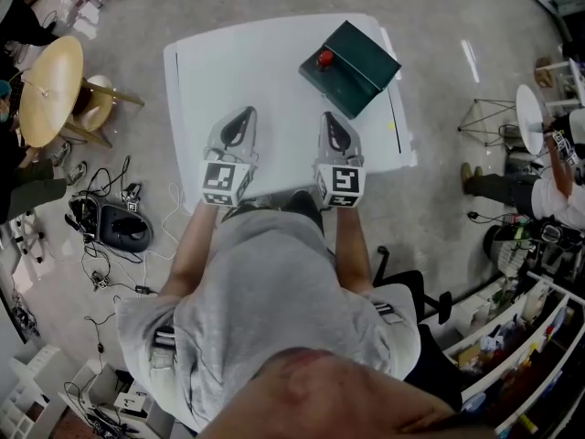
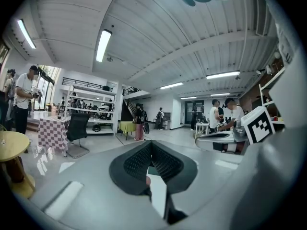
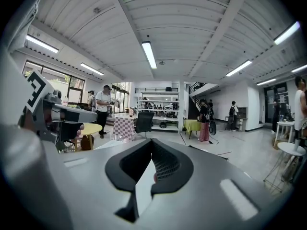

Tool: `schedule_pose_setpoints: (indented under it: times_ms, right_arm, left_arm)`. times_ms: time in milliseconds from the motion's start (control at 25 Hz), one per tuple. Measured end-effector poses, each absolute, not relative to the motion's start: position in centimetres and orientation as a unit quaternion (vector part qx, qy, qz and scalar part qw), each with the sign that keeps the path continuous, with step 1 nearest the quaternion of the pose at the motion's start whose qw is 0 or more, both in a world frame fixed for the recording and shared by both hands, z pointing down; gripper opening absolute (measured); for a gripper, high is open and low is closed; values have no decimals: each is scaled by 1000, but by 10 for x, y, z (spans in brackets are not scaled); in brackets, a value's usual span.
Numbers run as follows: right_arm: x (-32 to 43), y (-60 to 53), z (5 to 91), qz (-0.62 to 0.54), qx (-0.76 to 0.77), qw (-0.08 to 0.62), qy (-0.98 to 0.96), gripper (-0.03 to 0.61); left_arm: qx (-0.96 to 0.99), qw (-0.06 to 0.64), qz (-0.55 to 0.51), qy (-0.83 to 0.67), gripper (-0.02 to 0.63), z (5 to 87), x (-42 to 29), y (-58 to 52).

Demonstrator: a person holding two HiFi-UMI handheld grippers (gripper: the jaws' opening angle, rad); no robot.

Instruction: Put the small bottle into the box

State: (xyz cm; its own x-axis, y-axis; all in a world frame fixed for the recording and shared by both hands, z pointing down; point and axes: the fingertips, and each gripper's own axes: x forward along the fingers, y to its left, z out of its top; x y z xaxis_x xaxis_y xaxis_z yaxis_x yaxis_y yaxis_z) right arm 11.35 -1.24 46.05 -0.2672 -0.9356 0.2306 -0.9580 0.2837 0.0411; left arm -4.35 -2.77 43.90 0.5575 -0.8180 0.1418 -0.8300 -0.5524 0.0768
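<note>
Nearest, below the person's grey shirt (image 1: 274, 291), the two grippers are held side by side over the near edge of the white surface (image 1: 228, 71), both pointing away across it. The left gripper (image 1: 242, 115) has its jaws pressed together: in the left gripper view (image 2: 151, 143) the ribbed pads meet at the tip with nothing pinched between them, and only a narrow slit lower down shows the pale surface beyond. The right gripper (image 1: 333, 122) is the same, its jaws closed tip to tip and empty in the right gripper view (image 3: 152, 143). Neither gripper touches any object.

Farther off, near the far right corner of the surface, sits the dark green box (image 1: 361, 58), turned at an angle to the edges. The small bottle (image 1: 324, 58) shows only as a red spot on the box's lower left part, well apart from both grippers. From above I cannot tell whether it stands inside the open box or on top of it, and its body is too small to make out. In both gripper views the jaws themselves cover most of the box
</note>
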Motion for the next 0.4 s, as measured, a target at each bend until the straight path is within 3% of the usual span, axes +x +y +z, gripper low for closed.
schedule_pose_setpoints:
  times_ms: [400]
  right_arm:
    - [117, -11, 460, 59, 599, 98, -793, 3]
  left_arm:
    - [881, 63, 40, -467, 12, 438, -42, -27]
